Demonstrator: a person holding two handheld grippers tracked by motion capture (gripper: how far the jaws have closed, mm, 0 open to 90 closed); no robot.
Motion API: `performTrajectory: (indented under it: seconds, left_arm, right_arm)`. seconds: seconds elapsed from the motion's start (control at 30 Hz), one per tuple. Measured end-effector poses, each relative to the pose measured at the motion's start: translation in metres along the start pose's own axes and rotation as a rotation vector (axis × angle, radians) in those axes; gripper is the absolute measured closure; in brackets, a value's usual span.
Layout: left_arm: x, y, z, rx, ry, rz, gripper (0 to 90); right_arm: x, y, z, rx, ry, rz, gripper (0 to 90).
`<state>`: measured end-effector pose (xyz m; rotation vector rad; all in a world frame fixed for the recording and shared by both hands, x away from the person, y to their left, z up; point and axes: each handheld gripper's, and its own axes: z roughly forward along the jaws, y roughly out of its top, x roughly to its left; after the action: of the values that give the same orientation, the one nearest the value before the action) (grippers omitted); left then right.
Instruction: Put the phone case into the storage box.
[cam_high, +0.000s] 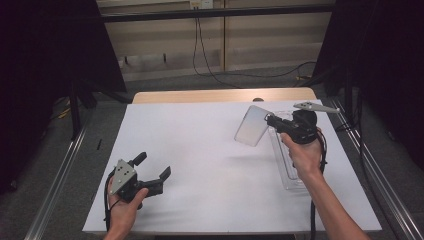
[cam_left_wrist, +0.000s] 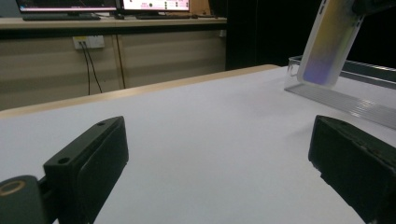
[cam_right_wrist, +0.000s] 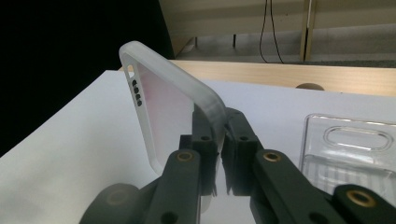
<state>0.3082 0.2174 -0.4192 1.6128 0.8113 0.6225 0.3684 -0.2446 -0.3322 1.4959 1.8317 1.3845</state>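
Translucent phone case (cam_high: 251, 126), frosted soft-looking plastic, rounded corners, camera cutout and small side holes at its upper end seen in the right gripper view (cam_right_wrist: 154, 112). Right gripper (cam_high: 272, 121) is clamped on one edge of the case, jaws tight on the rim, case lifted off the table and tilted. Just below and beside it lies a clear rigid plastic tray (cam_high: 287, 160), ribbed walls, moulded hang slot, flat on the white table (cam_high: 200, 150) near the right edge. Table top is matte white, wood strip along the far edge. Wide bare area across the middle and left. Left gripper (cam_high: 154, 167) rests near the front left corner, jaws spread wide apart, holding nothing, well apart from the case; black blocky pads (cam_left_wrist: 88, 163).
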Motion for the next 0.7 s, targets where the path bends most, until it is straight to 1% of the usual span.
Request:
performTrajectory:
  seconds: [0.03,0.17,0.23,0.27,0.3,0.33,0.4,0.43,0.5,0.53,0.57,0.63,0.7]
  left_arm:
    - [0.001,-0.001,-0.003,-0.004,0.007,0.007,4.5]
    - [0.005,-0.004,-0.008,-0.003,0.047,-0.013,3.5]
    - [0.006,-0.006,-0.009,0.003,0.045,-0.011,3.2]
    - [0.005,-0.008,-0.010,0.007,0.035,-0.010,3.2]
    - [0.005,-0.009,-0.010,0.012,0.024,-0.002,3.2]
    - [0.004,-0.011,-0.010,0.014,0.024,0.003,3.4]
    - [0.003,-0.012,-0.009,0.016,0.027,0.031,4.5]
    - [0.002,-0.012,-0.008,0.013,0.022,0.026,4.5]
    - [0.001,-0.010,-0.007,-0.002,0.027,0.007,4.5]
    - [0.001,-0.009,-0.007,-0.002,0.026,0.020,4.4]
    - [0.001,-0.009,-0.007,-0.003,0.027,0.016,4.0]
    - [0.001,-0.010,-0.006,0.004,0.014,-0.006,3.7]
    - [0.002,-0.011,-0.005,0.011,0.012,-0.013,2.8]
  right_arm:
    - [-0.001,0.001,-0.002,-0.004,-0.005,-0.004,84.2]
    - [-0.004,0.006,-0.007,-0.013,-0.022,-0.016,84.2]
    - [-0.005,0.009,-0.008,-0.018,-0.027,-0.018,84.2]
    - [-0.006,0.010,-0.010,-0.020,-0.030,-0.024,84.2]
    - [-0.006,0.012,-0.011,-0.021,-0.033,-0.025,84.2]
    - [-0.006,0.013,-0.012,-0.022,-0.037,-0.033,84.2]
    - [-0.007,0.017,-0.014,-0.027,-0.044,-0.040,84.2]
    - [-0.009,0.019,-0.015,-0.028,-0.045,-0.038,84.2]
    - [-0.011,0.023,-0.018,-0.034,-0.054,-0.038,84.2]
    - [-0.013,0.024,-0.019,-0.038,-0.056,-0.036,84.2]
    - [-0.014,0.025,-0.021,-0.039,-0.060,-0.038,84.2]
    - [-0.018,0.027,-0.022,-0.042,-0.070,-0.038,84.2]
    - [-0.022,0.028,-0.024,-0.042,-0.080,-0.036,84.2]
